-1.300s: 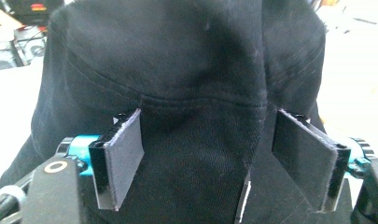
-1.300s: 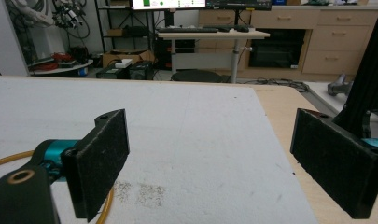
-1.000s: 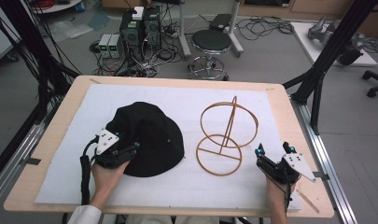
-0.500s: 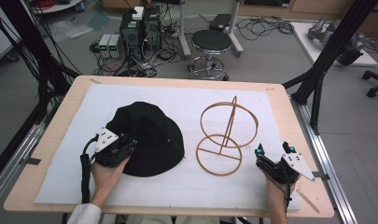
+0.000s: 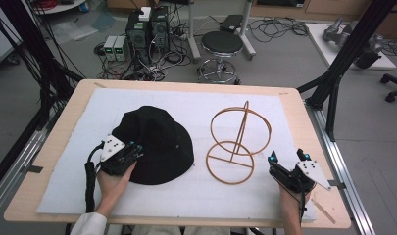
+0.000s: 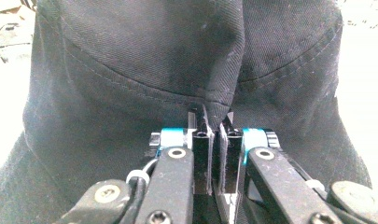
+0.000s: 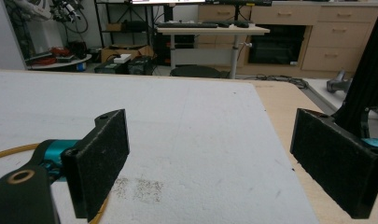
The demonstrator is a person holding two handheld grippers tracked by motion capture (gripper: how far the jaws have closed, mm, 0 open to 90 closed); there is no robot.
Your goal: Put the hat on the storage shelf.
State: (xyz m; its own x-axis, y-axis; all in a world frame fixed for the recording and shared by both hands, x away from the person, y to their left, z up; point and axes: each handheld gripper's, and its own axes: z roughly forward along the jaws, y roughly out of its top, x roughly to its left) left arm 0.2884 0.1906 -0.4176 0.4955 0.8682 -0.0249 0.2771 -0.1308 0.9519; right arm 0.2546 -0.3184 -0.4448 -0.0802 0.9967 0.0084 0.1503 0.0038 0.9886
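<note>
On the hat (image 6: 130, 70) brim, left tongs (image 6: 213, 122) pinching

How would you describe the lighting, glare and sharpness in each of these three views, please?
High view: even, soft overhead light, faint shadows, slightly soft detail. Left gripper view: the black fabric bucket hat is sharp and dark, while the white foam sheet behind is blown out. Right gripper view: the black padded fingers are sharp, the background room softer.
</note>
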